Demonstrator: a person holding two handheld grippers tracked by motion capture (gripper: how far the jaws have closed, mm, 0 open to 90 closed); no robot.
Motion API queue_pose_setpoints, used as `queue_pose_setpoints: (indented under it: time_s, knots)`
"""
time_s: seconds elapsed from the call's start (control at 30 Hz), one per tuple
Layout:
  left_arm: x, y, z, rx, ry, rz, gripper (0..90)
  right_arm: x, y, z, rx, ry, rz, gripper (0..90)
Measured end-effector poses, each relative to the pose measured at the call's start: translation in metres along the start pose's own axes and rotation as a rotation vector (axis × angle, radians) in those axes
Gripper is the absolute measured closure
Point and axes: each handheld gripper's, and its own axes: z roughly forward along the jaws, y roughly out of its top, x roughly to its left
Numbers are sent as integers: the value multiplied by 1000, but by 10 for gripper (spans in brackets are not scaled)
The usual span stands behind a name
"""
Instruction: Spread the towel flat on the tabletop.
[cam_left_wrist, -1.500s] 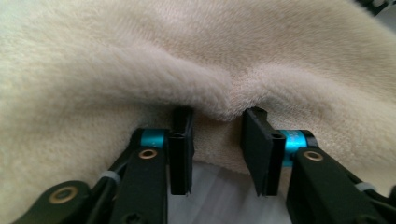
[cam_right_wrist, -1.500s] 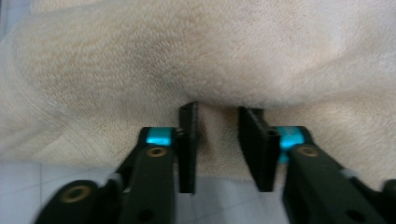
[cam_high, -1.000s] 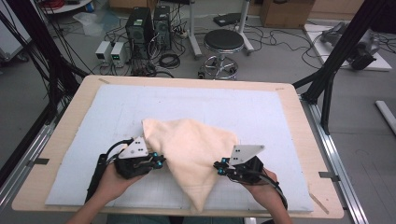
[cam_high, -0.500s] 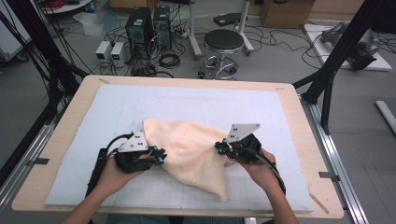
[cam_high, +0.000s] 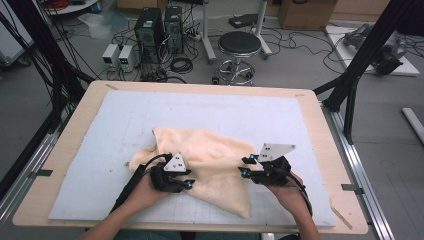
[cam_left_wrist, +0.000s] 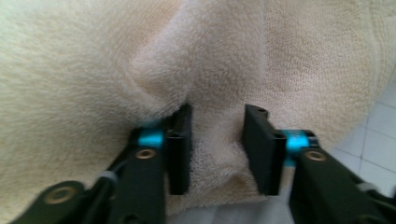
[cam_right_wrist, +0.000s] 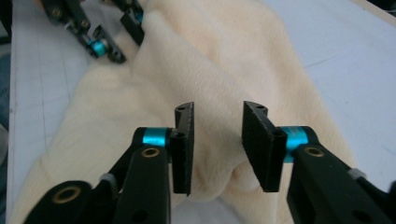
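Both tongs, left (cam_high: 189, 184) and right (cam_high: 243, 166), have just opened, letting the cream terry towel (cam_high: 210, 160) sink crumpled onto the pale-matted table (cam_high: 310, 125); a fold complete, by appearances.

Grey floor w/ stool (cam_high: 240, 44), PC towers (cam_high: 159, 25), cables; black frame posts.

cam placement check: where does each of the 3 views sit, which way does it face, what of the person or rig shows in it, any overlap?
High view: above the person's side, facing forward and down on the table; forearms, left gripper and right gripper at the towel.
Left gripper view: rides on the left gripper, looks along its parted jaws, a towel fold between them.
Right gripper view: rides on the right gripper, jaws parted over the towel; left gripper beyond.
Shared: all three show the towel.
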Motion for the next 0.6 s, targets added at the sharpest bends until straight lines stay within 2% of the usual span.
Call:
queue_pose_setpoints:
  time_s: [0.07, 0.1, 0.13, 0.17, 0.27, 0.33, 0.4, 0.43, 0.47, 0.57, 0.6]
  knots:
    - [-2, 0, 0, -1, -4, 10, 761, 2, -5, -2, 12, 4, -8, 588]
    - [-4, 0, -1, 0, 10, 23, 778, 2, -7, -2, 9, 17, -5, 566]
    - [-5, 1, -2, 0, 18, 26, 811, 0, -8, 0, 11, 38, 17, 538]
    - [-5, 1, -4, 2, 17, 26, 823, -1, -9, 3, 19, 42, 29, 517]
    - [-6, -1, -19, -18, 18, 32, 837, 0, -7, 12, 34, 22, 15, 518]
    - [-6, -2, -34, -45, 23, 32, 841, 3, -5, 17, 50, 6, 2, 594]
    - [-7, -3, -49, -70, 30, 25, 843, 6, -2, 20, 69, 15, -27, 717]
    - [-7, -3, -60, -93, 33, 27, 843, 8, 0, 22, 75, 20, -35, 794]
    - [-8, -3, -70, -106, 35, 27, 843, 12, 3, 23, 85, 51, -43, 831]
    - [-8, -1, -98, -144, 49, 22, 844, 25, 16, 21, 74, 86, -87, 859]
    - [-6, 1, -108, -152, 58, 27, 844, 33, 27, 17, 53, 94, -111, 862]
